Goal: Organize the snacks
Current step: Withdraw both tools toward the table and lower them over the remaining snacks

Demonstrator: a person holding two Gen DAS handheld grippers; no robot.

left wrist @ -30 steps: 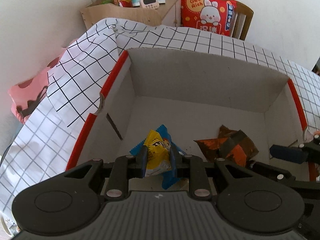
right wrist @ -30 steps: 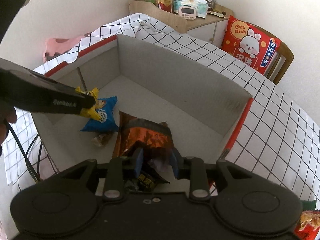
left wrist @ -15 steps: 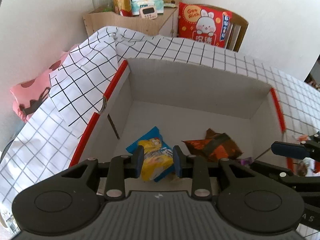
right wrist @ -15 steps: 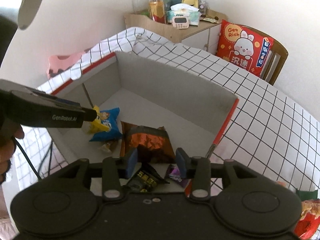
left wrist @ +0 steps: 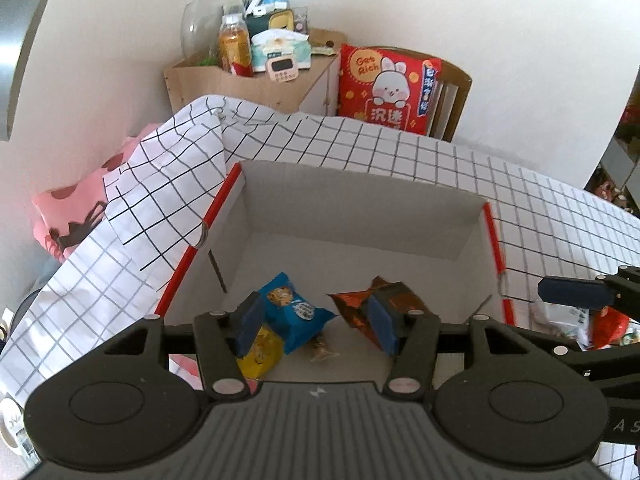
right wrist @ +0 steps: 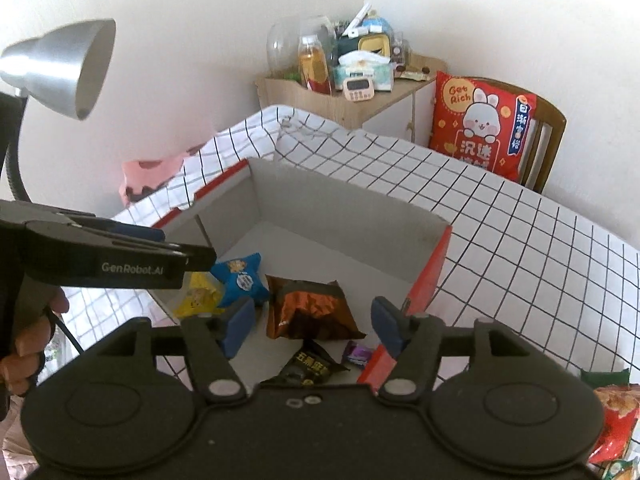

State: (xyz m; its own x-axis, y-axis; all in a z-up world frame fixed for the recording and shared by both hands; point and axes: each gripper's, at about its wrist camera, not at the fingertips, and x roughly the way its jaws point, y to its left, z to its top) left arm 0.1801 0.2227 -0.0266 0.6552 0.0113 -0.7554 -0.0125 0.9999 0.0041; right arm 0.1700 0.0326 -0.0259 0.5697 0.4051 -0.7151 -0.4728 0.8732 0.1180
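A rectangular cardboard box (left wrist: pixel 360 200), matt grey-white inside with red tape along its side rims, is seen standing open on a tabletop (right wrist: pixel 520 248) draped in white cloth printed with a black grid. On the box floor, crinkled foil and plastic packets are scattered: one blue packet (left wrist: pixel 294 310) with a cartoon print, overlapping one yellow packet (left wrist: pixel 260 354); one glossy orange-brown packet (right wrist: pixel 310 312), puffed and creased; one black packet (right wrist: pixel 310 370) with yellow lettering; and one small purple wrapper (right wrist: pixel 356 352) by the red-taped wall (five pieces in all, plus a tiny twisted wrapper that cannot be identified). Two more bags, red and green, are glimpsed outside the box at the lower right edge of the right wrist view. The left gripper (left wrist: pixel 316 322) is held tilted downward over the near edge of the box, its blue-padded jaws opening and nothing pressed between them; the blue and yellow packets lie below. The right gripper (right wrist: pixel 314 326) is angled down likewise, its jaws opening and released, with the orange-brown packet lying free on the floor beneath. A hand (right wrist: pixel 24 344) is seen wrapped around the left gripper's handle.
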